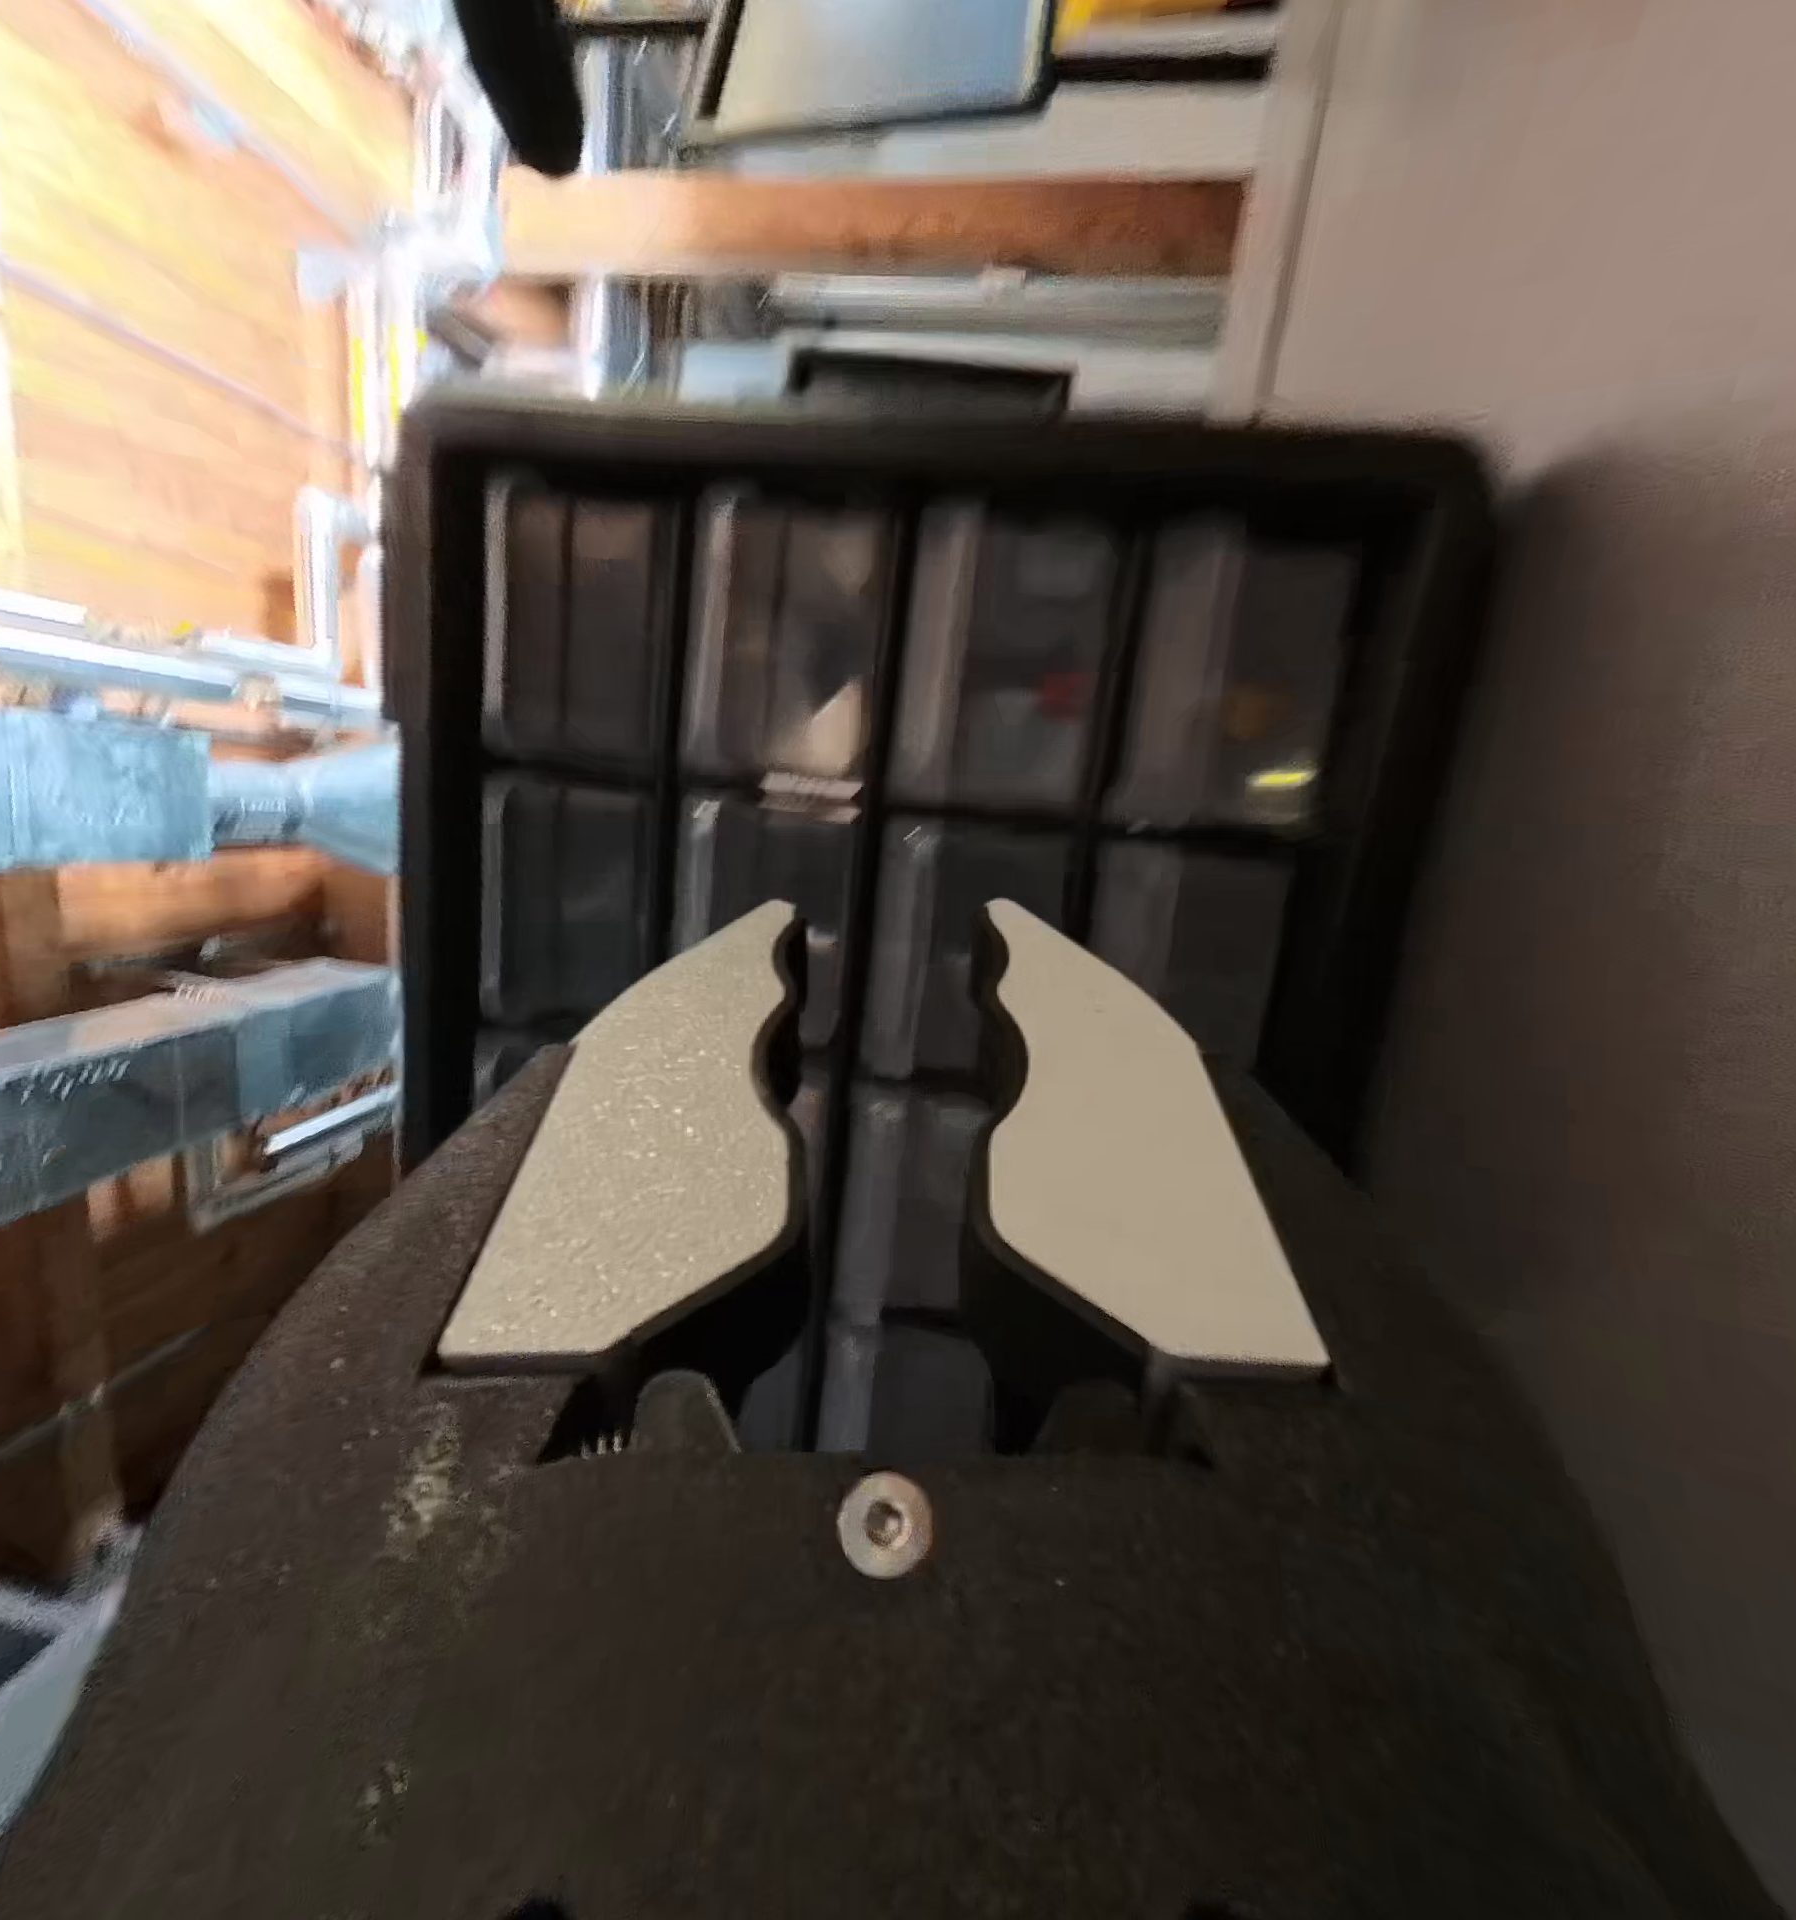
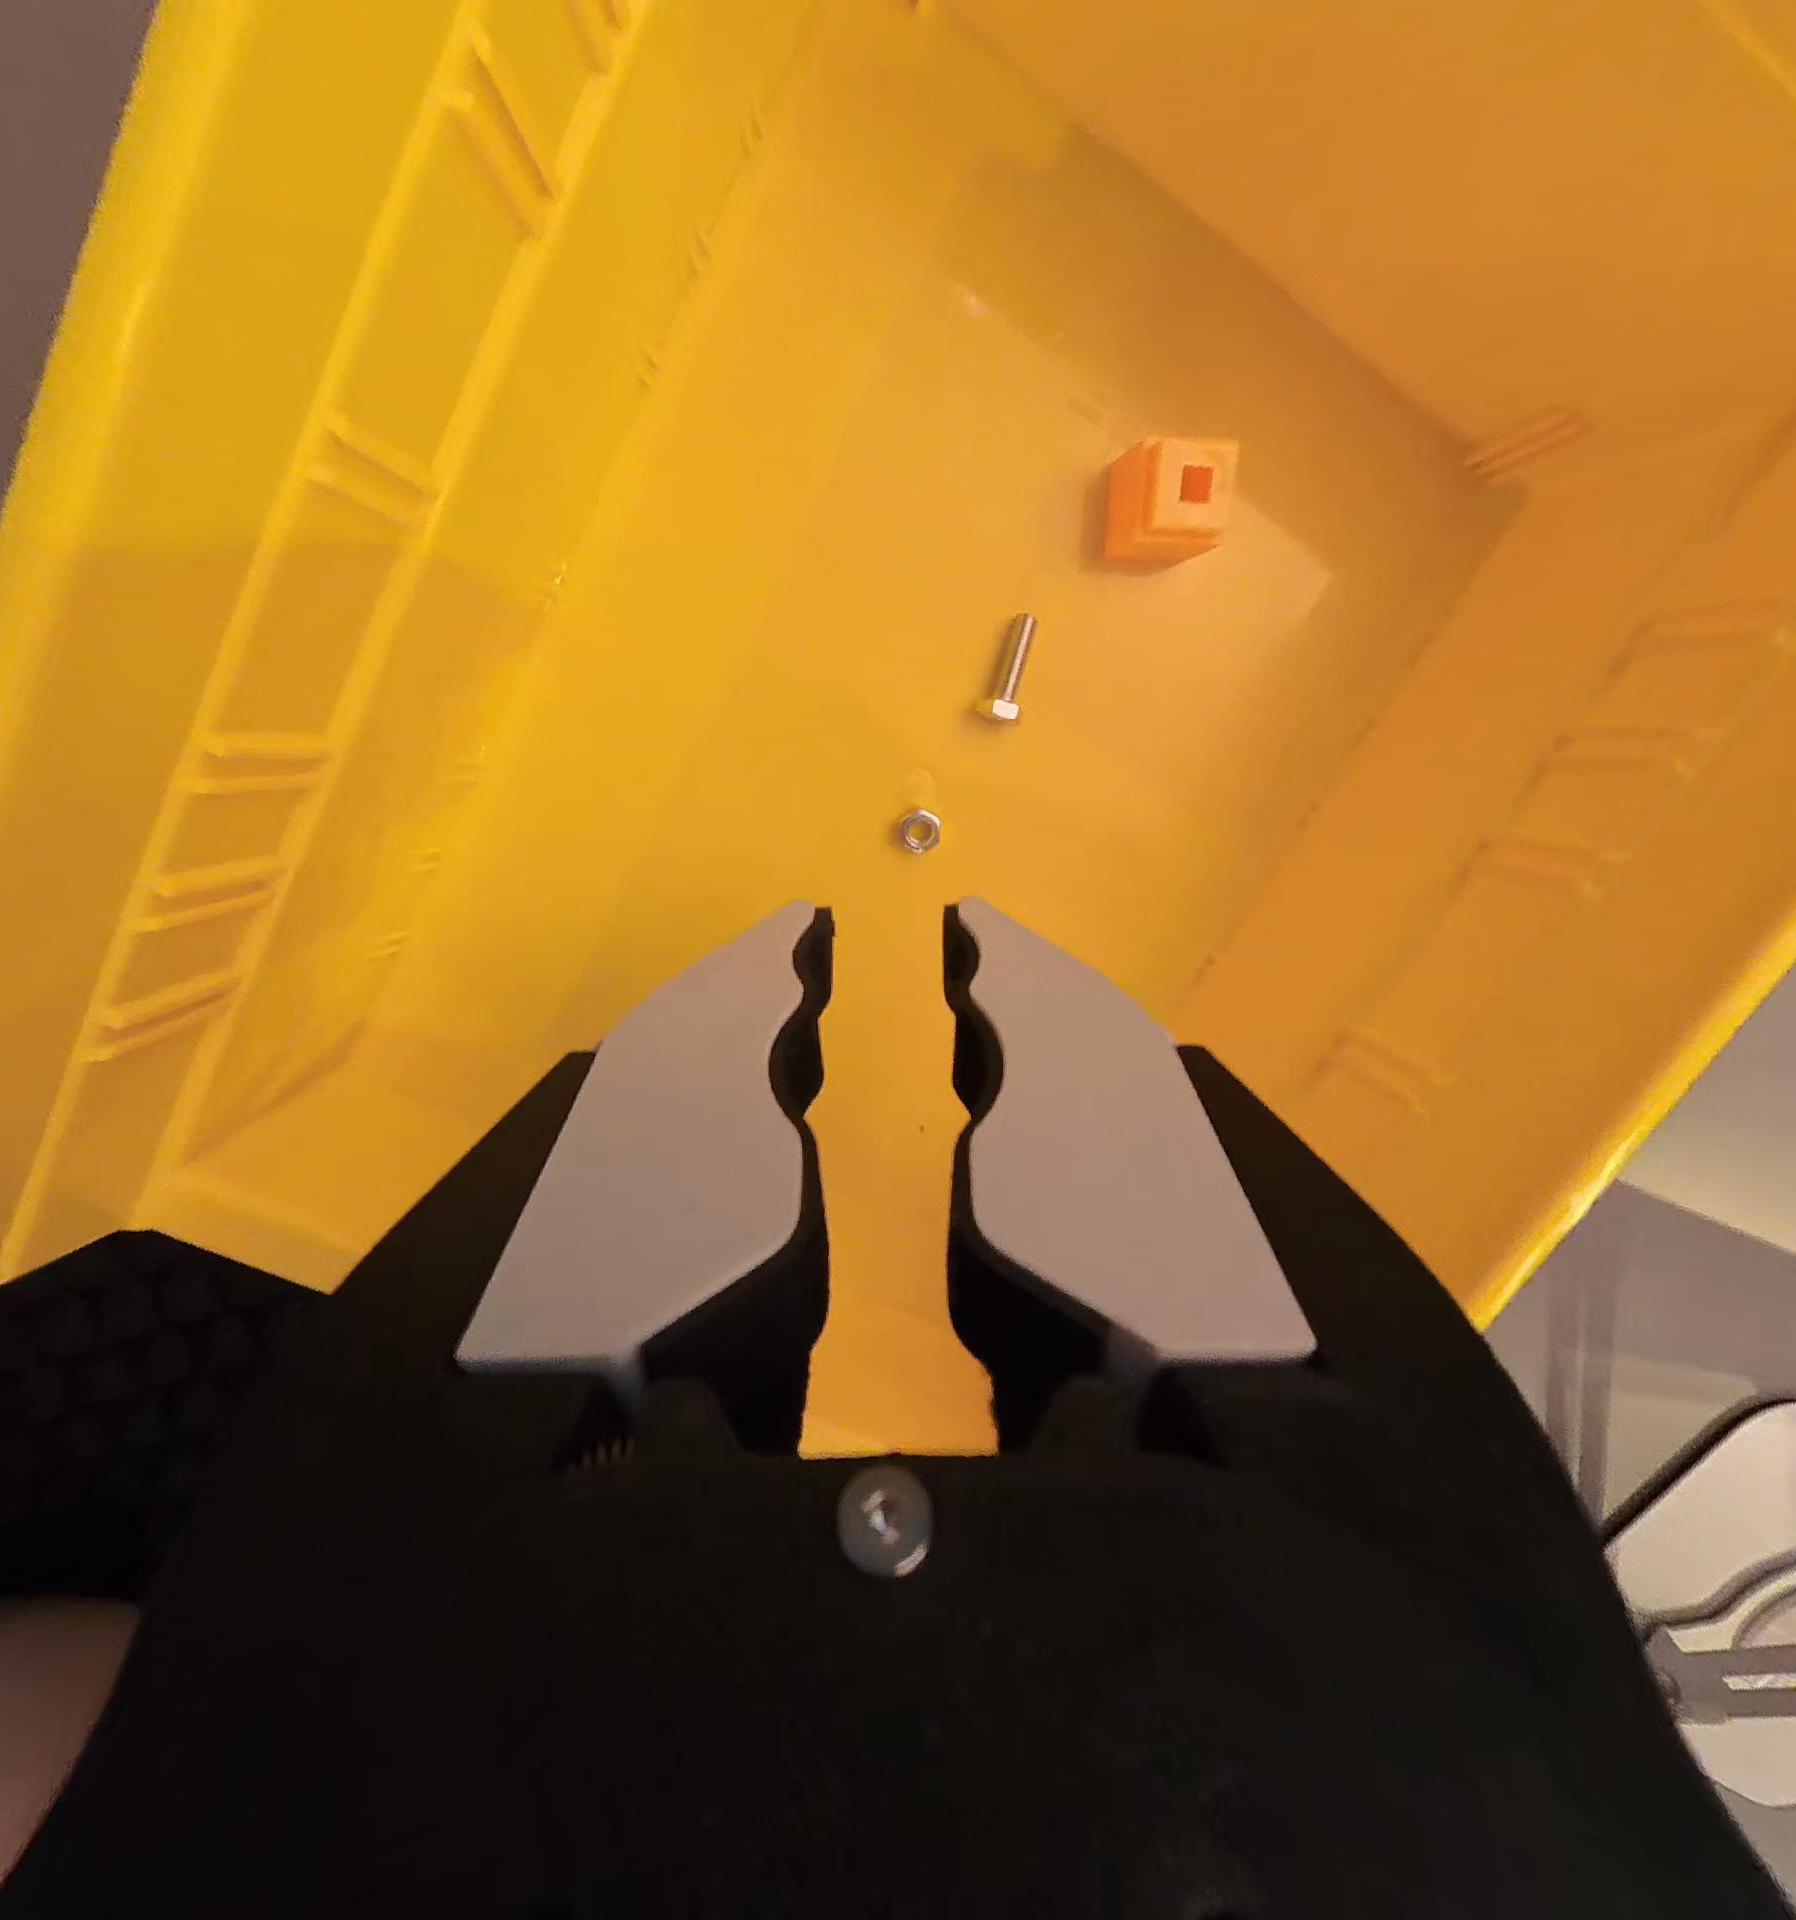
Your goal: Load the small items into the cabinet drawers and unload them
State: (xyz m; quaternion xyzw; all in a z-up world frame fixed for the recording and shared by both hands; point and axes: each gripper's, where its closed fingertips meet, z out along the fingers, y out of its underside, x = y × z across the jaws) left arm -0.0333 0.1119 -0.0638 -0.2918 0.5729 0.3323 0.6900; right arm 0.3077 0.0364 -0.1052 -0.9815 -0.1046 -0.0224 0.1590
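In the left wrist view a black cabinet [image 1: 426, 727] with a grid of small clear drawers [image 1: 998, 665] fills the middle, seen turned sideways and blurred. My left gripper [image 1: 892, 912] is open and empty, just in front of the drawers. In the right wrist view a yellow bin [image 2: 458, 727] holds a small metal nut [image 2: 916, 831], a metal bolt [image 2: 1008, 667] and an orange cube [image 2: 1169, 501]. My right gripper [image 2: 887, 912] is open and empty, inside the bin, with the nut just beyond its tips.
Wooden boards [image 1: 146, 343] and metal rails [image 1: 146, 1081] lie to the left of the cabinet, a grey surface [image 1: 1652, 727] to its right. Beside the yellow bin a white object [image 2: 1746, 1621] shows at the lower right. Tip to tip, the grippers are about 35 cm apart. My left tips are roughly 9 cm from the black cabinet [image 1: 426, 727].
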